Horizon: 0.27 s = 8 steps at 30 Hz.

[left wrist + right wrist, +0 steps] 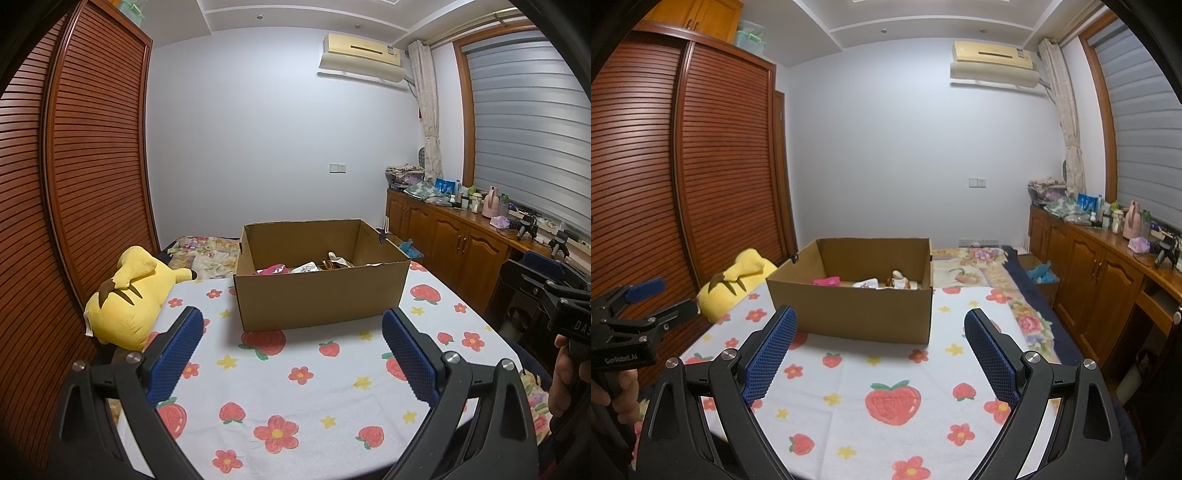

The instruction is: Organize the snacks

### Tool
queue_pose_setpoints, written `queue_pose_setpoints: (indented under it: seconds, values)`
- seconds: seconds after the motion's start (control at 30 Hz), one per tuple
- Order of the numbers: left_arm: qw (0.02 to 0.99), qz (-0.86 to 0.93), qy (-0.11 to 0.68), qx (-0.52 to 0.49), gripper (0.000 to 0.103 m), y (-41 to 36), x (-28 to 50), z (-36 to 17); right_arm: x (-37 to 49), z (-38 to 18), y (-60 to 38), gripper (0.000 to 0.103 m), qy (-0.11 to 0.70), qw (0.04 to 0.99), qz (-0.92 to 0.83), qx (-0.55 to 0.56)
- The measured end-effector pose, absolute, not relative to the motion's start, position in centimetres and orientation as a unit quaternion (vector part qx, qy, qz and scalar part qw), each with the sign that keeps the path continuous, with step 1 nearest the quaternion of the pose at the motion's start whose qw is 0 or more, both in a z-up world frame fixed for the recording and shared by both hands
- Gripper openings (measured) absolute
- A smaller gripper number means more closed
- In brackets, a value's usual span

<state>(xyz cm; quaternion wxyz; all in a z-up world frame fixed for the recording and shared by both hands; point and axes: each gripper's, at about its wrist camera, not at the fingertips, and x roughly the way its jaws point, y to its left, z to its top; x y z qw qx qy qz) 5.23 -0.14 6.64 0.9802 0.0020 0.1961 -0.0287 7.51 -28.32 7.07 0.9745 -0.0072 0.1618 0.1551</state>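
Observation:
An open cardboard box (pixel 317 295) stands on the strawberry-print cloth (pixel 295 387); it also shows in the right wrist view (pixel 857 306). Inside lie several snack packets: a pink one (pixel 273 269), a white one (pixel 306 267) and a brown shiny one (pixel 336 263). My left gripper (pixel 291 325) is open and empty, held above the cloth in front of the box. My right gripper (pixel 881 325) is open and empty, also in front of the box. Each gripper shows at the edge of the other's view, the left one (pixel 657 299) and the right one (pixel 554 299).
A yellow plush toy (pixel 129 302) lies at the cloth's left edge beside the slatted wardrobe (pixel 74 184). A wooden cabinet (pixel 454 243) with clutter on top runs along the right wall. A floral blanket (pixel 979 262) lies behind the box.

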Motion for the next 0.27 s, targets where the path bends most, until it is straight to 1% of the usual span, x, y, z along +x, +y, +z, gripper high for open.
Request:
queue_pose_setpoints:
  seconds: [0.27]
  values:
    - [0.980, -0.030, 0.197, 0.001, 0.098, -0.13, 5.17, 6.59, 7.46, 6.95, -28.36, 0.094, 0.162, 0.974, 0.156, -0.006]
